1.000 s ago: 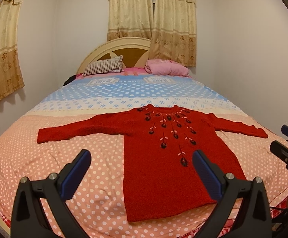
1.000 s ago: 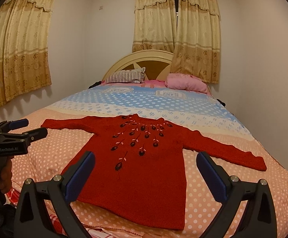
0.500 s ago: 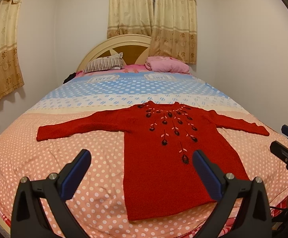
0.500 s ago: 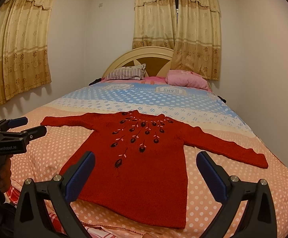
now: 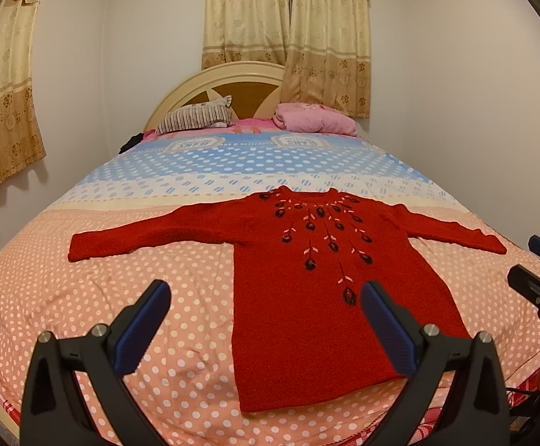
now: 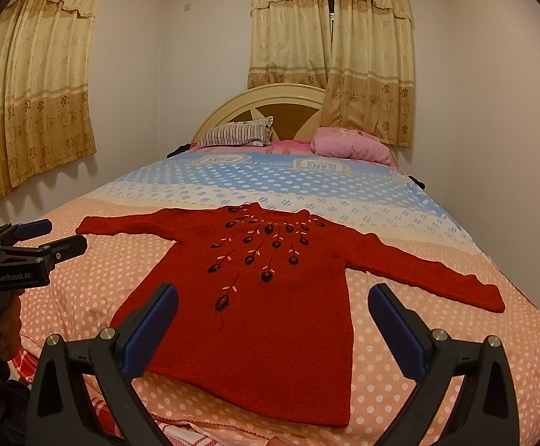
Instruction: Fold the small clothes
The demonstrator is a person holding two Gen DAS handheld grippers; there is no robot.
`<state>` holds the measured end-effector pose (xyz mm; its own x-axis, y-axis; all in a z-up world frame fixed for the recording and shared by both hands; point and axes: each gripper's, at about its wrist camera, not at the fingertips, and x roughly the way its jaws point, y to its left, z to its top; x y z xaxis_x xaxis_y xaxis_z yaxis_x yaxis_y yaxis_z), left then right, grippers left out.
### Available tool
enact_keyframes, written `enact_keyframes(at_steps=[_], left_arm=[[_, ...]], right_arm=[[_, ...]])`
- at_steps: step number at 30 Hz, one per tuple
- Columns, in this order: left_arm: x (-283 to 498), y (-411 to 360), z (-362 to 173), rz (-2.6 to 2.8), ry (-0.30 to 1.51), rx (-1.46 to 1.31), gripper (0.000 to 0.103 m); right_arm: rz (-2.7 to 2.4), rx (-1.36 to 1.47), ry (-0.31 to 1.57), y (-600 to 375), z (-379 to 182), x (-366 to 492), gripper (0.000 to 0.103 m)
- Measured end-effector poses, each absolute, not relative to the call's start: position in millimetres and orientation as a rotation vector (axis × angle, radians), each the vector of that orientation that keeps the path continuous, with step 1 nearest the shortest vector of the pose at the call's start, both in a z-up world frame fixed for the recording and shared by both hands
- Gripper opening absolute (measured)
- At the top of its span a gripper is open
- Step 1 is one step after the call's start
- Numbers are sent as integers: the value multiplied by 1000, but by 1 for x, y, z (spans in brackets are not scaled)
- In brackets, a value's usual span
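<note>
Bed (image 5: 84, 334) under polka-dot cover: peach at the near end, blue and white bands toward the headboard (image 5: 233, 81). Striped pillow (image 5: 195, 115) and pink pillow (image 5: 314, 119) against the headboard. Gold curtains (image 5: 288, 29) behind the headboard, another (image 6: 36, 85) on the side wall.

Red sweater (image 5: 307, 297) flat and face up on the peach end, neck toward the headboard, both sleeves spread wide, hem near the foot edge. Dark flower embroidery below the neck.

Left gripper (image 5: 266, 319) wide open, empty, above the hem. Right gripper (image 6: 273, 323) likewise open, empty, over the lower body of the sweater.

Against the earlier frames: sweater unmoved; both views slightly nearer and higher over it.
</note>
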<state>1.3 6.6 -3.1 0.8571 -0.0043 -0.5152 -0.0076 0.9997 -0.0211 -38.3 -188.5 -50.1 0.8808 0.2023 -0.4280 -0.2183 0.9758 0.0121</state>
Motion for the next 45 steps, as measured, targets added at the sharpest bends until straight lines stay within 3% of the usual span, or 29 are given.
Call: enact_keyframes(at_steps=[27, 45], left_arm=[[28, 8, -20, 8, 587, -2, 103], [122, -13, -68, -34, 720, 4, 103]], right_arm=[[221, -59, 506, -187, -74, -22, 102], [17, 31, 712, -305, -141, 78, 102]])
